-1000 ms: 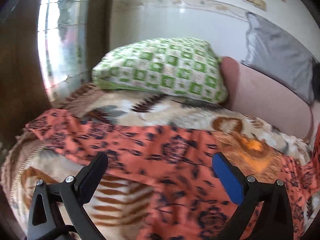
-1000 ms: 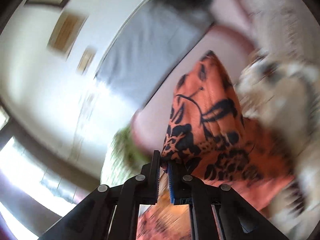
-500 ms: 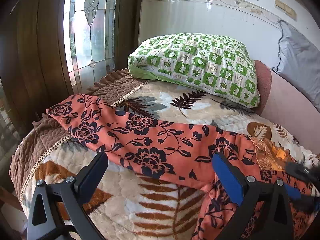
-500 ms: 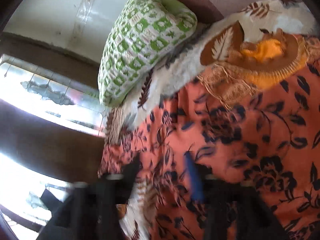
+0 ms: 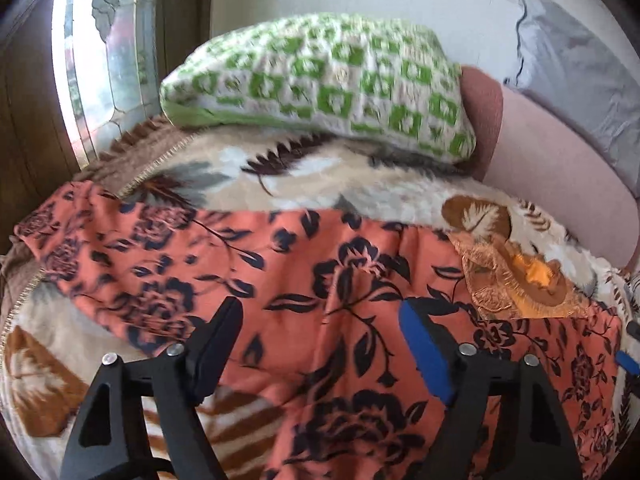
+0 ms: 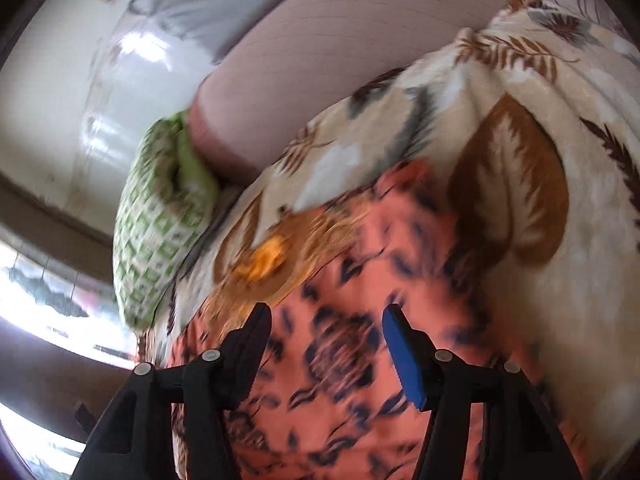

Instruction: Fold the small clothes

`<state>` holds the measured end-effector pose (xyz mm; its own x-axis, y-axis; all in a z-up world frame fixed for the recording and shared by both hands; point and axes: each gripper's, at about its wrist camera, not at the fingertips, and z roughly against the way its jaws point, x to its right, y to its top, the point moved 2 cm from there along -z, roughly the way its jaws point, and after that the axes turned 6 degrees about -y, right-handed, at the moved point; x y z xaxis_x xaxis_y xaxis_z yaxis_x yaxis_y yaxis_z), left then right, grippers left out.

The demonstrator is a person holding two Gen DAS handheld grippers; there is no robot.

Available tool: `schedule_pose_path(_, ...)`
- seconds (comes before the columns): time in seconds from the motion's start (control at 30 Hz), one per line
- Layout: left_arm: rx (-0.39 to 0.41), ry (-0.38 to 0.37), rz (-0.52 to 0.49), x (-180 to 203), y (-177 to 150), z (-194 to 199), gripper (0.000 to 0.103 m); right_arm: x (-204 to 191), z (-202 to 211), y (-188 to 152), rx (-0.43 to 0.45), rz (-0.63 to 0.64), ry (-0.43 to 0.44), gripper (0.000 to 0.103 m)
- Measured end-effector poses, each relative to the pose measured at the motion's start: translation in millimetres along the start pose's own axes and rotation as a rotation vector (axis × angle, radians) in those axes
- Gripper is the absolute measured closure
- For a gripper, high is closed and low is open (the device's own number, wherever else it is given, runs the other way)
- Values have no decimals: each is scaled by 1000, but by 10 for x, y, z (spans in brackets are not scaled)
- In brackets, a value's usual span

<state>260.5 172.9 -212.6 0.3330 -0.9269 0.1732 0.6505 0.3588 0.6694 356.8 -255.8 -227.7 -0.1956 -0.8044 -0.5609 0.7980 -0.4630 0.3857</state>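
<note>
Orange floral garment (image 5: 320, 288) now lies spread across the blanket (image 5: 304, 184) mid-frame, dropped by the right gripper (image 6: 326, 320), both it and the left gripper (image 5: 320, 332) gaping empty, ready to fold.

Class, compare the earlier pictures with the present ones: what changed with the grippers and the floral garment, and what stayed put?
The right gripper released the orange floral garment, which now lies spread on the leaf-print blanket. The left gripper stayed open; the green checked pillow stayed put.

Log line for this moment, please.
left hand-held gripper open | right hand-held gripper open | garment flat on blanket, unheld
</note>
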Motion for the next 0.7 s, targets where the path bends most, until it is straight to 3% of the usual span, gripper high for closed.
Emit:
schedule_pose_path(0.1,-41,8,-5,73,-38,-140,22,-20,-331,145,-29,35,-59,46)
schedule_pose_path(0.17,-53,-2,1,93,-48,-185,22,99,-477,260,-22,56,-199,65)
schedule_pose_path(0.2,-53,-2,-1,104,-47,-199,22,154,-541,337,-9,70,-272,92)
schedule_pose_path(0.23,-50,2,-5,108,-42,-204,22,198,-577,408,2,74,-311,103)
schedule_pose_path(0.33,-33,4,-22,143,-17,-202,22,184,-619,598,12,94,-369,103)
schedule_pose_path(0.4,-20,5,-30,135,27,-175,22,191,-587,695,41,113,-482,103)
schedule_pose_path(0.47,18,43,-24,19,116,-103,22,208,-535,720,35,91,-461,103)
schedule_pose_path(0.57,57,131,44,-346,238,22,22,-13,-204,586,118,162,-395,97)
schedule_pose_path(0.7,60,242,184,-945,289,125,22,-405,-18,173,70,266,-302,95)
